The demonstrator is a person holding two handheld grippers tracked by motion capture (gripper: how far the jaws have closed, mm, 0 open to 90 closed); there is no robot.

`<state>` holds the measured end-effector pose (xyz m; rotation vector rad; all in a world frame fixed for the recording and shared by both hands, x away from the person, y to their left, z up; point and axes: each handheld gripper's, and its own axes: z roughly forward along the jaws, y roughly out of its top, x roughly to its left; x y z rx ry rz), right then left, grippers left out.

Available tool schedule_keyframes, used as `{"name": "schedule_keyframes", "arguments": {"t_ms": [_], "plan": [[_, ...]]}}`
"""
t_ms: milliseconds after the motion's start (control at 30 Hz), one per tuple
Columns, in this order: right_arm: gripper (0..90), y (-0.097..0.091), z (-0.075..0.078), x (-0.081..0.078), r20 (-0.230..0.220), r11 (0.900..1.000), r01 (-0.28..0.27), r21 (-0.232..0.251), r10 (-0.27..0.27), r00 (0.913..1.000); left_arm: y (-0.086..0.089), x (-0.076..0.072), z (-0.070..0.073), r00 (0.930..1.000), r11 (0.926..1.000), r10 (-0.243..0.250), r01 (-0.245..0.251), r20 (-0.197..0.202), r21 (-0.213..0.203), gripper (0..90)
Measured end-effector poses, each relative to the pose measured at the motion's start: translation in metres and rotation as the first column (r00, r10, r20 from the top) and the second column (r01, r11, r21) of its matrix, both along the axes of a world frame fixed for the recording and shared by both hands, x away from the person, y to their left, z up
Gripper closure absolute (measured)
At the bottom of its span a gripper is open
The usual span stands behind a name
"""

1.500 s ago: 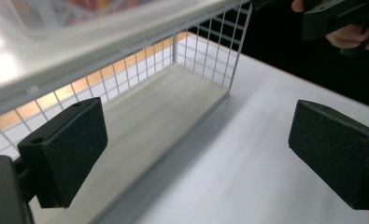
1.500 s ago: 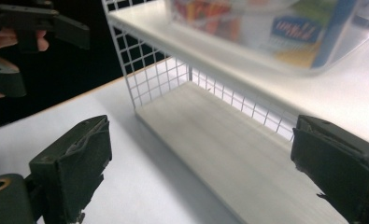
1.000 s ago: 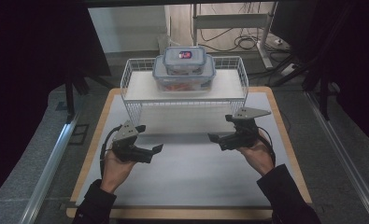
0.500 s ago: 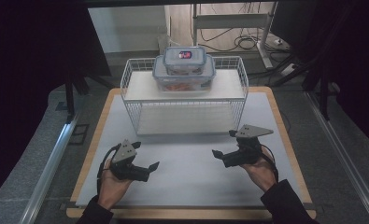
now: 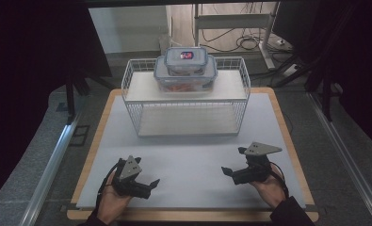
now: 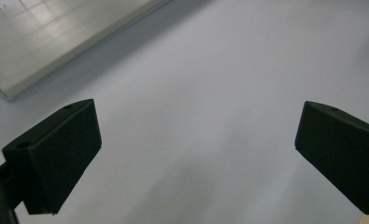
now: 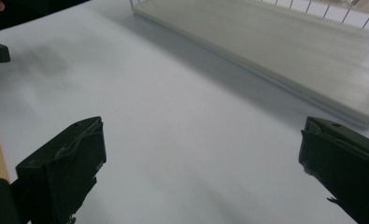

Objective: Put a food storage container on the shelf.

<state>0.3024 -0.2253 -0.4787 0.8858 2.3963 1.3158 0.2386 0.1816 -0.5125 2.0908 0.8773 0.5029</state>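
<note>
Two clear lidded boxes [image 5: 185,70] stacked on white wire rack [image 5: 186,96], top label unreadable, left gripper [image 5: 148,184] and right gripper [image 5: 231,170] agape, empty, over matte white mat [image 5: 188,165]

1. A mat [image 5: 193,160] lay on the table [image 5: 287,120], covering most of its top.
2. A wire rack [image 5: 186,96] stood on the far half of the mat, centred between left and right.
3. On the rack's upper shelf sat a large container [image 5: 186,77], with a small container [image 5: 185,59] stacked on it.
4. The left gripper [image 5: 143,183] was near the front edge, left of centre.
5. The right gripper [image 5: 233,165] was opposite, well apart from it, both before the rack.
</note>
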Motion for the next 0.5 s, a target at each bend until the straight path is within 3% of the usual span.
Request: {"name": "schedule_keyframes", "arguments": {"t_ms": [267,500], "plan": [[0.3,-0.003,-0.019,-0.009,-0.033,0.9968,0.008,-0.079,-0.011,0.9994,0.003,-0.008,-0.010,0.9988,0.9986,0.002,0.000,-0.048,0.053,0.2],[0.4,-0.007,-0.025,-0.008,-0.059,0.9952,0.018,-0.096,-0.024,0.9980,0.004,-0.006,-0.011,0.9983,0.9992,0.012,-0.010,-0.057,0.038,0.3]]}}
